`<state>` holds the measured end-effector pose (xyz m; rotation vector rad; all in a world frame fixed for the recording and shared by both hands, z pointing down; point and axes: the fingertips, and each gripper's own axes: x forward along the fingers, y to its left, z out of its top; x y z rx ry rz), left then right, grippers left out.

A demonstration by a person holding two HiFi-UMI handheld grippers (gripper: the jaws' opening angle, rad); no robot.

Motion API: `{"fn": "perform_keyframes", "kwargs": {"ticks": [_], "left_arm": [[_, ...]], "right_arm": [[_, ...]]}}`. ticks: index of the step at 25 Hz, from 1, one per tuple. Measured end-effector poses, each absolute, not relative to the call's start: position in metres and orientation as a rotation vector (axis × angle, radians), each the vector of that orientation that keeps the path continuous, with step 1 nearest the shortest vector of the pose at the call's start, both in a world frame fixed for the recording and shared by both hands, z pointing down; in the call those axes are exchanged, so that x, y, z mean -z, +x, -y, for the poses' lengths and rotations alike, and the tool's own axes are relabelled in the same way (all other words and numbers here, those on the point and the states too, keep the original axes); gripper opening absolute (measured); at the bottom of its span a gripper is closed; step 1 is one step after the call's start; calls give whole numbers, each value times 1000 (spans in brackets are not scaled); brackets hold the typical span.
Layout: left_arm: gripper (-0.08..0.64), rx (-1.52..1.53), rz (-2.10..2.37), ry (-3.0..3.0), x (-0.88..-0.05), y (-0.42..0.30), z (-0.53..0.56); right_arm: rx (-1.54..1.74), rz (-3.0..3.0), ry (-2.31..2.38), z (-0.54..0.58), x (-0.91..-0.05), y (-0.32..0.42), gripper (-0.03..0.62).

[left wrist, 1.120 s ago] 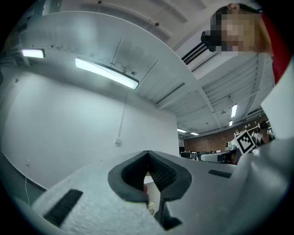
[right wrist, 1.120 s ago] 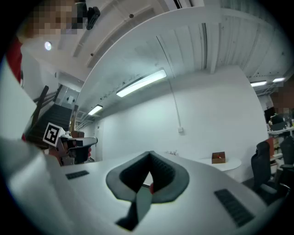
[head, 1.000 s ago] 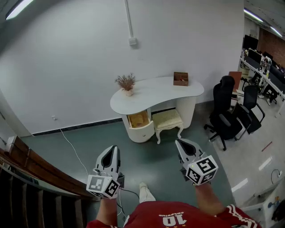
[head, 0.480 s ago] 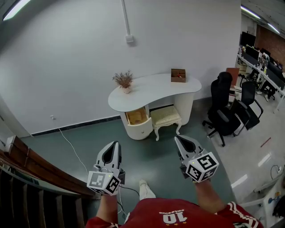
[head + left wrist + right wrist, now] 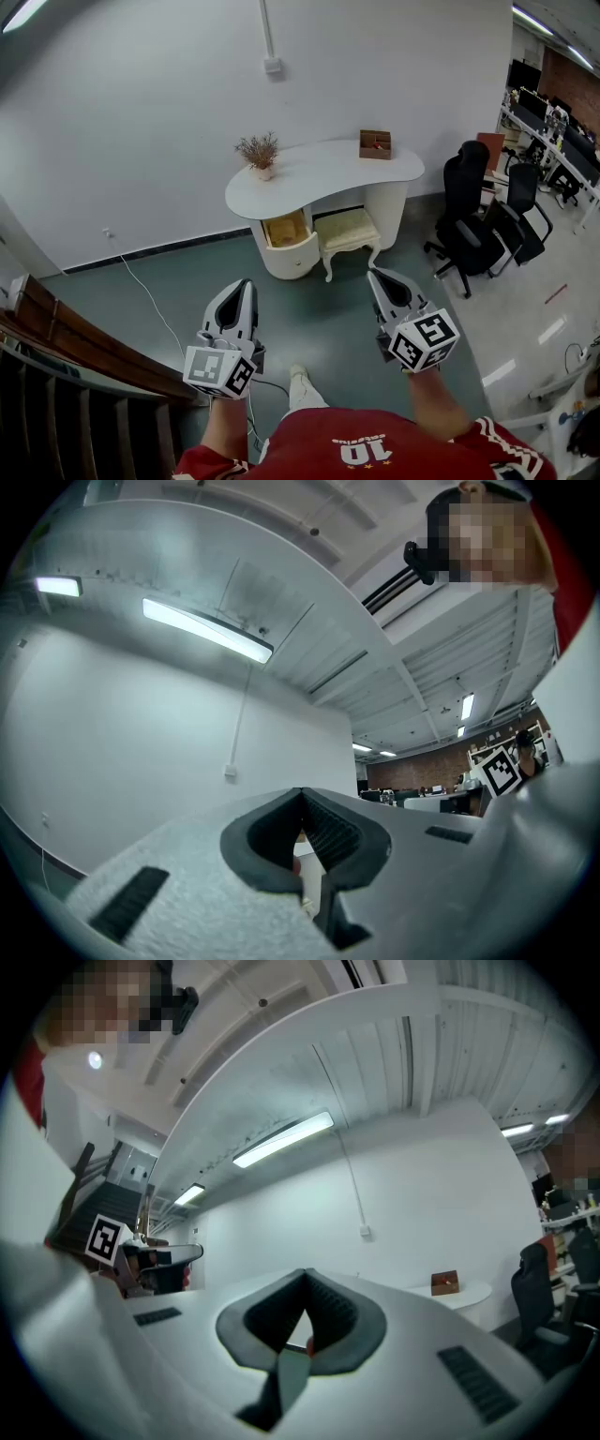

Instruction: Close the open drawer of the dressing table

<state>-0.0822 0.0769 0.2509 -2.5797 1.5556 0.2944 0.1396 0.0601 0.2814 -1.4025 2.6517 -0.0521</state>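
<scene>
Right claw (image 5: 373, 275), left claw (image 5: 246, 285): both keeping jaws together, gripping nothing, hovering well short of dressing table (image 5: 328, 171). Open drawer (image 5: 287, 228) jutting out under tabletop. Approaching, I judge; next needing walk-up, pushing drawer front inward.

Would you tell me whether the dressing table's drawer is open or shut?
Open: the drawer juts out, its light wooden inside showing.

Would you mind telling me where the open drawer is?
In the head view, the open drawer sits under the dressing table's left end, below the flower vase, just left of the stool.
</scene>
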Motion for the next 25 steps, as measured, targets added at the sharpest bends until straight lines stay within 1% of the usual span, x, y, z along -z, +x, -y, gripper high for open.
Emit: {"fn": "perform_keyframes", "kwargs": {"ticks": [4, 11, 18, 25], "left_arm": [[2, -235, -1526, -2586, -255, -74, -74], [2, -234, -1547, -2606, -263, -76, -61], [2, -256, -1590, -2602, -265, -101, -20], [2, -257, -1611, -2594, -263, -138, 51]], "right_arm": [[53, -2650, -1408, -55, -281, 138, 5], [71, -2619, -1421, -37, -286, 139, 5], [61, -2657, -1411, 4, -290, 114, 5], [51, -2695, -1392, 77, -282, 71, 5]]}}
